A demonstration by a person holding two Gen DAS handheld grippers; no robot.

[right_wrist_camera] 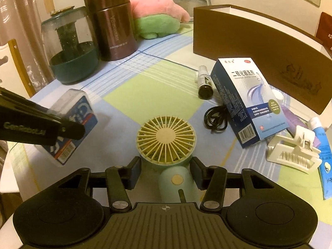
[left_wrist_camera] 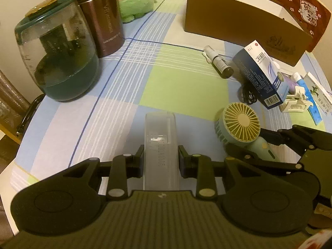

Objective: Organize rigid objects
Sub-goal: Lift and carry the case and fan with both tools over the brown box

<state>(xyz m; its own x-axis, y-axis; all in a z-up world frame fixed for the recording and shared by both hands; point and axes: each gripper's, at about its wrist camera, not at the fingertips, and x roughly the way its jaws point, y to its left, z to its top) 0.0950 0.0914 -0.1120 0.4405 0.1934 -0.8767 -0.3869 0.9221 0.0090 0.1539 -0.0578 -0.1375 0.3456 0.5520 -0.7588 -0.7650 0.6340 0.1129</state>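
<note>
Clamping a clear rectangular plastic case (left_wrist_camera: 160, 145) low in the frame, the left gripper (left_wrist_camera: 160, 157) carries it above the checked bench (left_wrist_camera: 182, 87), presumably for the open brown cardboard box (left_wrist_camera: 238, 25) at upper right, while the right gripper (right_wrist_camera: 165, 171) straddles the green handheld fan (right_wrist_camera: 166, 141), fingers (right_wrist_camera: 134, 172) released.

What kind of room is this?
Probably a home: a checked blue-and-green tablecloth, a pink-and-green plush toy and a brown metal thermos suggest a household table.
</note>
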